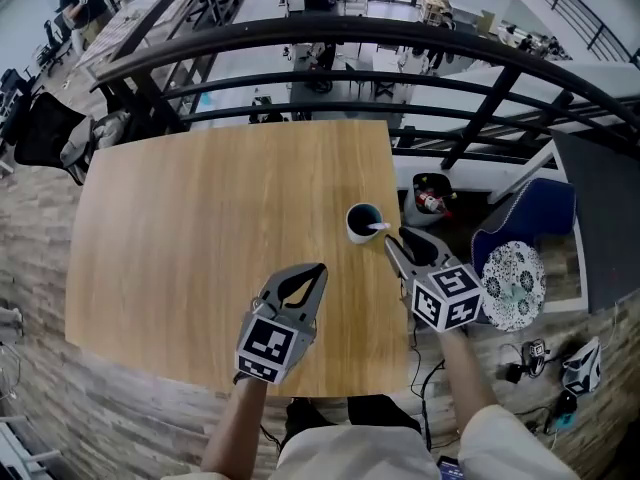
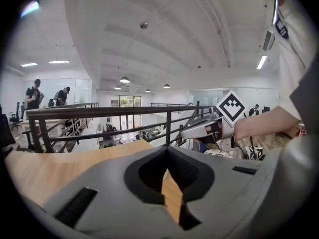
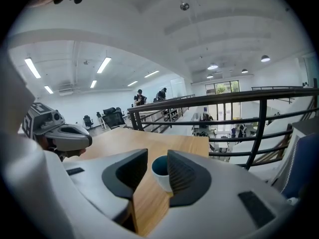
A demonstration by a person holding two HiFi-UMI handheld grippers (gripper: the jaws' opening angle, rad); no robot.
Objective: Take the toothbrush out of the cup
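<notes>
We are looking down on a wooden table [image 1: 200, 228]. Its left half is lying bare, and a dark railing [image 1: 350, 36] is curving past its far edge.

Left of centre, we are holding the left gripper [image 1: 318, 269] low over the near part of the table, pointing away from us and slightly rightward. In the left gripper view its jaws are meeting at the tips. Only a thin slit is showing behind them, with wood visible through it, and they are gripping nothing.

Further right, close to the table's right edge, the cup [image 1: 362, 223] is standing upright, white outside and dark teal inside. The toothbrush [image 1: 379, 227] is sitting in it, its pale handle leaning over the rim on the side facing the right gripper [image 1: 395, 236].

We are holding that gripper with its tips just beside the cup, on the cup's near right side, and we are seeing no contact between them. Its jaws are standing wide apart and clasping nothing. In the right gripper view the cup [image 3: 160, 172] is showing through the gap, lying ahead of the pads rather than between them. We are not making out the toothbrush there.

Past the table's right edge, a small dark bin [image 1: 430, 196] is standing on the floor. Beyond it a blue chair [image 1: 530, 213] is carrying a patterned cushion [image 1: 513, 283].
</notes>
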